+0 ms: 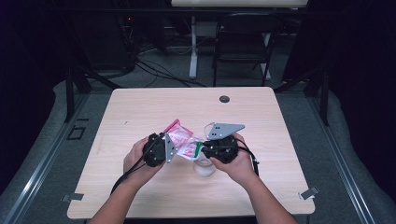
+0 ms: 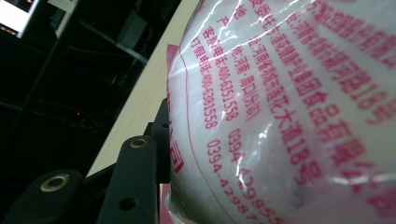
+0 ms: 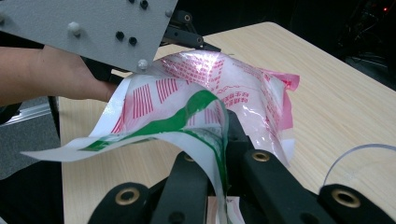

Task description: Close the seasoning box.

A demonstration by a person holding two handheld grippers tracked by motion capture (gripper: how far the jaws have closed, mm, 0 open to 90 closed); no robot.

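Observation:
A clear plastic bag (image 1: 181, 138) with pink and red print and white contents hangs above the wooden table (image 1: 140, 112), stretched between both grippers. My left gripper (image 1: 175, 142) is shut on the bag's full body; in the left gripper view the printed bag (image 2: 289, 107) presses against one black finger (image 2: 161, 135). My right gripper (image 1: 198, 149) is shut on the bag's flat green-striped edge (image 3: 187, 116), which is pinched between its jaws (image 3: 225, 144). The left gripper's grey plate (image 3: 93, 28) sits close above the bag in the right gripper view.
A clear plastic cup (image 1: 204, 168) stands on the table just below the right gripper, and its rim (image 3: 355, 151) shows in the right gripper view. A cable hole (image 1: 224, 99) lies near the far edge. A black chair (image 1: 243, 42) stands beyond the table.

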